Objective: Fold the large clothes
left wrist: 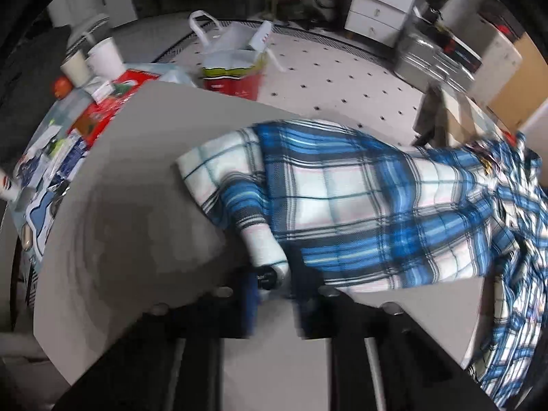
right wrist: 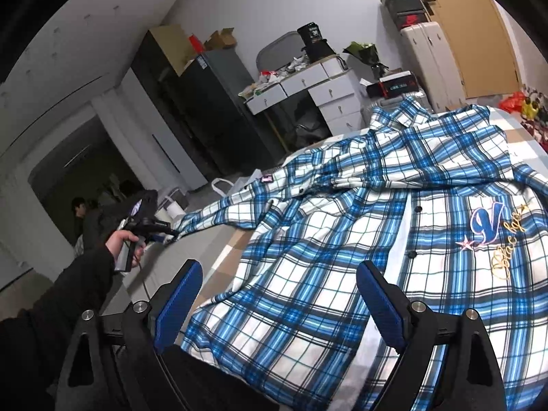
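A blue and white plaid shirt (right wrist: 342, 226) lies spread front-up on the bed-like surface (right wrist: 236, 243), with an embroidered "V" logo on its chest. One sleeve (left wrist: 342, 198) stretches out over the grey surface (left wrist: 130, 205). My left gripper (left wrist: 272, 279) is shut on that sleeve's cuff (left wrist: 267, 253), pointing steeply down. In the right wrist view a hand holds the left gripper (right wrist: 154, 227) at the sleeve's far end. My right gripper (right wrist: 279, 274) hovers open above the shirt's lower hem, and its blue pads (right wrist: 181, 294) hold nothing.
Beyond the grey surface stand a red bag with white handles (left wrist: 233, 75), paper cups (left wrist: 102, 58) and loose packets (left wrist: 102, 109). White drawers (right wrist: 328, 92), a dark fridge (right wrist: 212, 102) and a suitcase (right wrist: 431, 61) line the wall. People stand in the doorway (right wrist: 80, 212).
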A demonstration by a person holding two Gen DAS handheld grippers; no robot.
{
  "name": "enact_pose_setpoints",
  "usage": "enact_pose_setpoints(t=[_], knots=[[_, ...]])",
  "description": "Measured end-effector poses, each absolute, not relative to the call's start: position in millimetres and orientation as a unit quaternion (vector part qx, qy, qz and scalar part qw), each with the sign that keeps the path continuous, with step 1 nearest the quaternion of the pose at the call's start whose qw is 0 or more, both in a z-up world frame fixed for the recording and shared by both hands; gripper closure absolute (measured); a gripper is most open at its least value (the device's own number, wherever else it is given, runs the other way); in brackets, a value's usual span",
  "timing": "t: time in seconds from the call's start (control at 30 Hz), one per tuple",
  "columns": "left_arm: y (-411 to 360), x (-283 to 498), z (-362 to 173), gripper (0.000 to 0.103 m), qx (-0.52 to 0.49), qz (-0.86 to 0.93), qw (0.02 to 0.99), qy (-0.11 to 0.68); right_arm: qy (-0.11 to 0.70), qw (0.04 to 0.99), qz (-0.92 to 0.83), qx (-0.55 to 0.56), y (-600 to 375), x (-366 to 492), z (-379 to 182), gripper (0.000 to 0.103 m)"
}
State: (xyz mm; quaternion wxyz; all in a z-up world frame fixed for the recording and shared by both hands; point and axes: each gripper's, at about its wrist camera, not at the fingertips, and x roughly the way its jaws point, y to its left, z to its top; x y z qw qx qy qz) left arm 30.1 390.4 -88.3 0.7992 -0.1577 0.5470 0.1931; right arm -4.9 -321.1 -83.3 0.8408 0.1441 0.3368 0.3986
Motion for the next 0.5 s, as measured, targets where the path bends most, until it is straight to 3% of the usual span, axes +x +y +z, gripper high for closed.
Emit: enact_pose_setpoints(t=[0.23, 0.5], knots=[[411, 27, -49, 0.097, -0.188, 0.189, 0.836, 0.480, 0.336, 0.845, 0.392, 0.142, -323, -9, -85, 0.011], [413, 20, 14, 0.097, -0.143, 0.211, 0.862, 0.438, 0.339, 0.851, 0.375, 0.142, -321, -4, -87, 0.011]])
